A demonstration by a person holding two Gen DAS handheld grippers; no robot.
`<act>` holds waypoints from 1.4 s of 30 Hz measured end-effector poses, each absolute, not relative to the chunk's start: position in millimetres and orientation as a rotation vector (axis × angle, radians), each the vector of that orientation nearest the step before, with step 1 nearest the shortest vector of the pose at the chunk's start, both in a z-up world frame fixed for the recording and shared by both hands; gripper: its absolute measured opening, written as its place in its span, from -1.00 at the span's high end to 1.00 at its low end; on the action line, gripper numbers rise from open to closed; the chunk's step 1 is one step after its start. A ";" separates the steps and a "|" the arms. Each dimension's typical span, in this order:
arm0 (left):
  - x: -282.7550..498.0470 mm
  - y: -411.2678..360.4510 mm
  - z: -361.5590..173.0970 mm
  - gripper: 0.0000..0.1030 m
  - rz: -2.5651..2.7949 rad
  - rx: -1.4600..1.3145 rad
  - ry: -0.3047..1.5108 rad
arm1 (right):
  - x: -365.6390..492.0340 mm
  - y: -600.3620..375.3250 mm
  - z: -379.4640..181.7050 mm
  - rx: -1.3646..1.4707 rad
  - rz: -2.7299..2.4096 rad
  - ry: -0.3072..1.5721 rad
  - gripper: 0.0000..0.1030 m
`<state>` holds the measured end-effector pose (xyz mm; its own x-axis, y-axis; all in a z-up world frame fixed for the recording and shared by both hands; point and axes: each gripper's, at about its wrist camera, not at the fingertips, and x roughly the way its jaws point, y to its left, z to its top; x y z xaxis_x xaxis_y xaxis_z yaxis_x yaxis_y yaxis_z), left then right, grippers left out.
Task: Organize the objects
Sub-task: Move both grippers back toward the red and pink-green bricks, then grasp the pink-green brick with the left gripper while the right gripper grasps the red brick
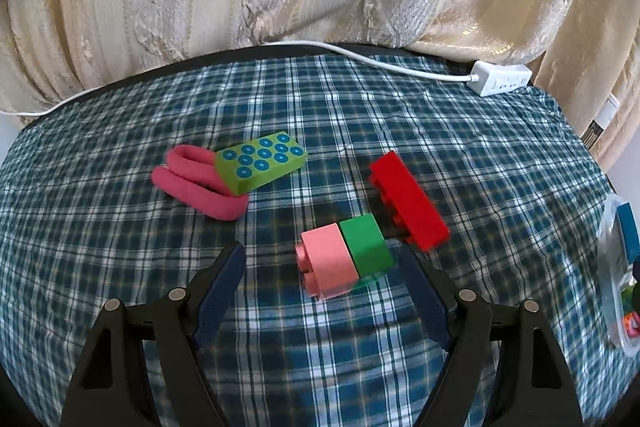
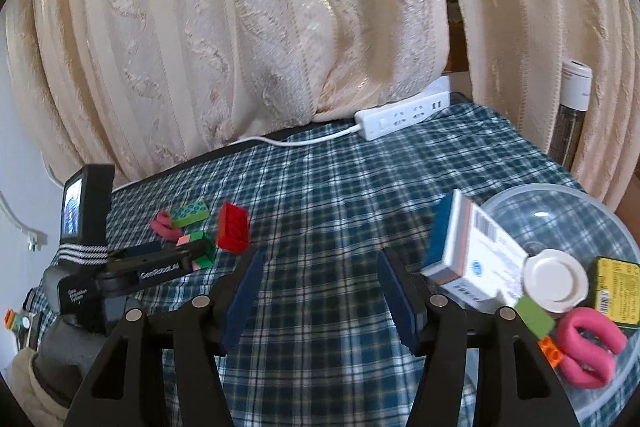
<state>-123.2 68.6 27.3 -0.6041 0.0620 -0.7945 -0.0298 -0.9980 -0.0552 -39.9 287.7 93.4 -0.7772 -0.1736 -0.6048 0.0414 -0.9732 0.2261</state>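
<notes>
Between the spread left tongs [image 1: 320,267], the pink-green block [image 1: 344,259] lies crosswise; right tongs [image 2: 320,291] gape empty.

A blue checked cloth [image 1: 320,115] is spread over the table. A white power strip [image 2: 402,115] (its cable [image 1: 360,57] trailing along the far edge) is laid beneath cream curtains [image 2: 240,27].
</notes>
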 end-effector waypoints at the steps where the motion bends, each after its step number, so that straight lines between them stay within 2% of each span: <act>1: -125.1 68.6 25.7 -0.52 2.770 -1.376 -0.055 | -41.9 285.7 92.3 1.000 -2.836 -0.298 -0.22; 3: -128.5 67.9 21.7 -0.39 2.768 -1.390 -0.056 | -48.4 279.0 89.7 1.009 -2.825 -0.273 -0.22; 6: -131.5 64.4 15.1 0.09 2.746 -1.429 -0.061 | -58.2 270.5 85.9 1.021 -2.804 -0.242 -0.22; 7: -131.7 63.5 14.2 0.12 2.745 -1.435 -0.062 | -61.3 267.9 84.9 1.026 -2.797 -0.235 -0.22; 19: -118.0 52.9 28.0 0.14 2.792 -1.389 -0.048 | -103.5 238.5 67.0 1.116 -2.677 -0.220 -0.22; 29: -107.7 32.0 48.3 0.14 2.843 -1.333 -0.131 | -147.2 214.8 47.8 1.213 -2.548 -0.249 -0.22; 42: -109.0 16.8 45.3 0.13 2.849 -1.371 -0.200 | -180.4 187.5 30.5 1.285 -2.468 -0.236 -0.22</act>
<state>-109.0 16.8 45.3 -0.6251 0.0305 -0.7800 0.0786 -0.9917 -0.1018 -180.4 187.5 30.5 -0.5287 -0.3781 -0.7599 0.2272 -0.9257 0.3025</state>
